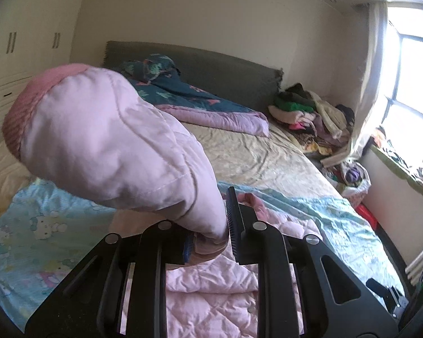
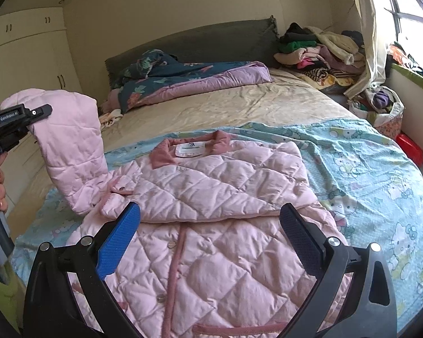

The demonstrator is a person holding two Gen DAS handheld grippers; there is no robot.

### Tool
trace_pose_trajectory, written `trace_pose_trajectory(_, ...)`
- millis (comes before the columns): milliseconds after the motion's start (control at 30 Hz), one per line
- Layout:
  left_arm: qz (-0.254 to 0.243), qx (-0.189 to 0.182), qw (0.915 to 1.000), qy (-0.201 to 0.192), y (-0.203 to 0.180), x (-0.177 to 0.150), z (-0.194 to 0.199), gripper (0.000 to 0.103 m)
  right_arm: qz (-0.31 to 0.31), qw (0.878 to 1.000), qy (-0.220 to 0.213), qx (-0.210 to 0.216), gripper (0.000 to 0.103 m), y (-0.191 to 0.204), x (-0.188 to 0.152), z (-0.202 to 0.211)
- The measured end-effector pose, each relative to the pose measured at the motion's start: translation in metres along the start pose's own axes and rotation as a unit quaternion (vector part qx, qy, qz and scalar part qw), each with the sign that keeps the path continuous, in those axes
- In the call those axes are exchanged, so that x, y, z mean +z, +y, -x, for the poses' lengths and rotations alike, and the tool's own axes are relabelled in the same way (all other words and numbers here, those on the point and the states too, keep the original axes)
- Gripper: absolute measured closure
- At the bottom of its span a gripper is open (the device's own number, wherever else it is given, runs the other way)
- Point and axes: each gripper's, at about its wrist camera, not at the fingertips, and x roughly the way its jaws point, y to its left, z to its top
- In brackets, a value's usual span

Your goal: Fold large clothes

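Note:
A pink quilted jacket (image 2: 211, 219) lies face up on a light blue cartoon-print sheet (image 2: 366, 174) on the bed. Its right sleeve is folded across the chest. My left gripper (image 1: 211, 231) is shut on the jacket's left sleeve (image 1: 107, 140) and holds it lifted above the bed, its darker pink cuff (image 1: 28, 104) pointing up. The lifted sleeve (image 2: 73, 152) and the left gripper (image 2: 19, 118) also show at the left of the right wrist view. My right gripper (image 2: 208, 242) is open and empty, hovering over the jacket's lower front.
A dark floral duvet with a lilac lining (image 2: 189, 81) lies bunched by the grey headboard (image 2: 211, 39). A pile of clothes (image 2: 321, 50) sits at the bed's far right corner. A bag of items (image 2: 383, 104) and a red box (image 2: 409, 146) stand by the window wall.

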Motion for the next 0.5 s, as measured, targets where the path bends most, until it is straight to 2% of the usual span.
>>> trace_pose_trajectory(200, -0.028, -0.026, 0.9992, 0.017, -0.025, -0.017, -0.016, 0.09, -0.021, 1.0, 0.008, -0.012, 0.004, -0.022, -0.004, -0.006)
trace_pose_trajectory(500, -0.064, -0.046, 0.9946, 0.067, -0.057, -0.052, -0.054, 0.091, -0.05, 0.998, 0.015, -0.035, 0.004, -0.054, -0.007, -0.014)
